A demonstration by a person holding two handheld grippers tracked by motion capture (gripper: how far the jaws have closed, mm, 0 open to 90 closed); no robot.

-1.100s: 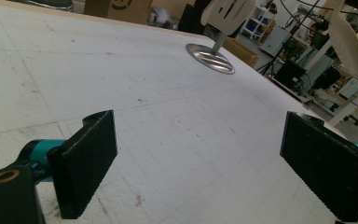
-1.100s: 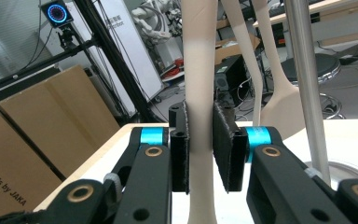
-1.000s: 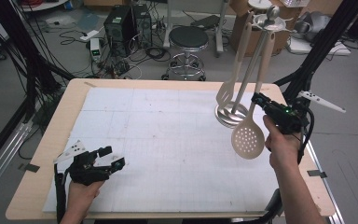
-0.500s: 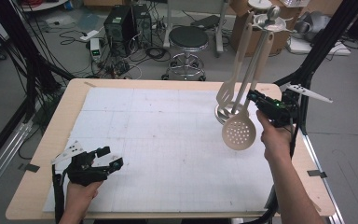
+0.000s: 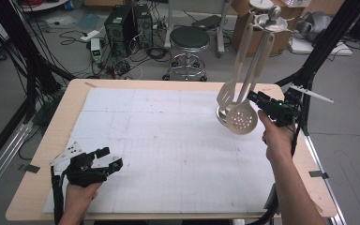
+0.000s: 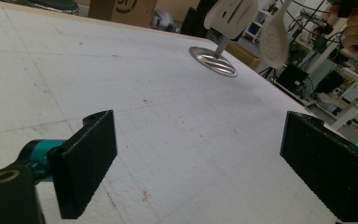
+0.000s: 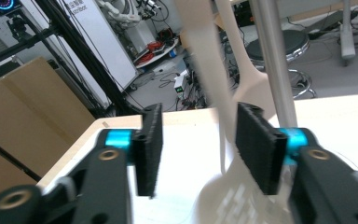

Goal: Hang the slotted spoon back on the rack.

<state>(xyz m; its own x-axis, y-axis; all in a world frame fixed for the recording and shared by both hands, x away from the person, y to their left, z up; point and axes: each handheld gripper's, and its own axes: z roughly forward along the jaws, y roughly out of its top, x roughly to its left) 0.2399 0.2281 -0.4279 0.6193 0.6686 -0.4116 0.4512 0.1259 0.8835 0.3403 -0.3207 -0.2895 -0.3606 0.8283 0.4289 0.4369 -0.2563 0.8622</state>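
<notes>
A cream skimmer with a perforated head hangs beside a cream slotted spatula from a metal stand at the table's far right. My right gripper reaches in at the skimmer's handle. Its jaws have just been opening. In the right gripper view the blurred handle runs between the parted pads of my right gripper, near the right one, without being pinched. My left gripper rests near the table's front left, open wide on nothing. In the left gripper view my left gripper points across the mat towards the stand's round base.
A white gridded mat covers most of the wooden table. Behind the far edge stand a round stool, computer cases and loose cables. A black frame post rises at the right.
The right gripper has moved in towards the stand with the skimmer, whose head swung up and left beside the spatula. Its jaws have parted off the handle. The left gripper has stayed put.
</notes>
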